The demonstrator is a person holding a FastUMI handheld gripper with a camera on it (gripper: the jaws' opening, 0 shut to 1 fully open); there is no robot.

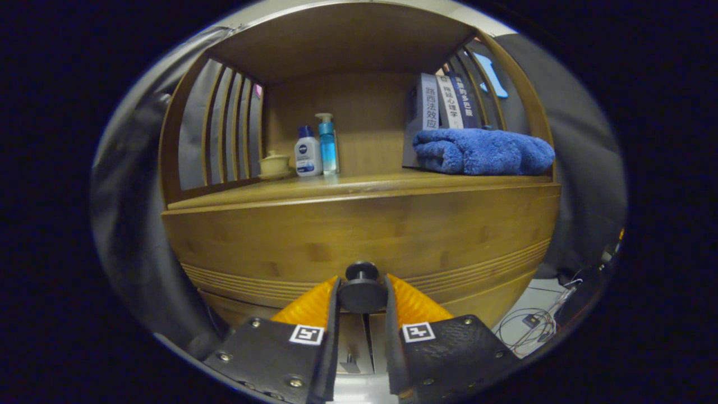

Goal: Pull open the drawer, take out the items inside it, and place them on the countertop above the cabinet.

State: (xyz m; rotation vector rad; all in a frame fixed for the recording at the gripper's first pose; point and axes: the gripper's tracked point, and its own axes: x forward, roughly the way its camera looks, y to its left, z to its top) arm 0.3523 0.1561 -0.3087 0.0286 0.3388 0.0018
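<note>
Wooden drawer front [359, 235] sits right ahead, closed as far as I can tell. Gripper [362, 292] has its jaws clamped on the dark round knob [362, 289], one finger each side. On the countertop [359, 188] above: far left a cup [274, 164] and two bottles [317, 148]; right, a blue towel [482, 151] before books [449, 101].

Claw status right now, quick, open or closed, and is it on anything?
Claw: closed on the drawer knob, one finger pressing each side.
</note>
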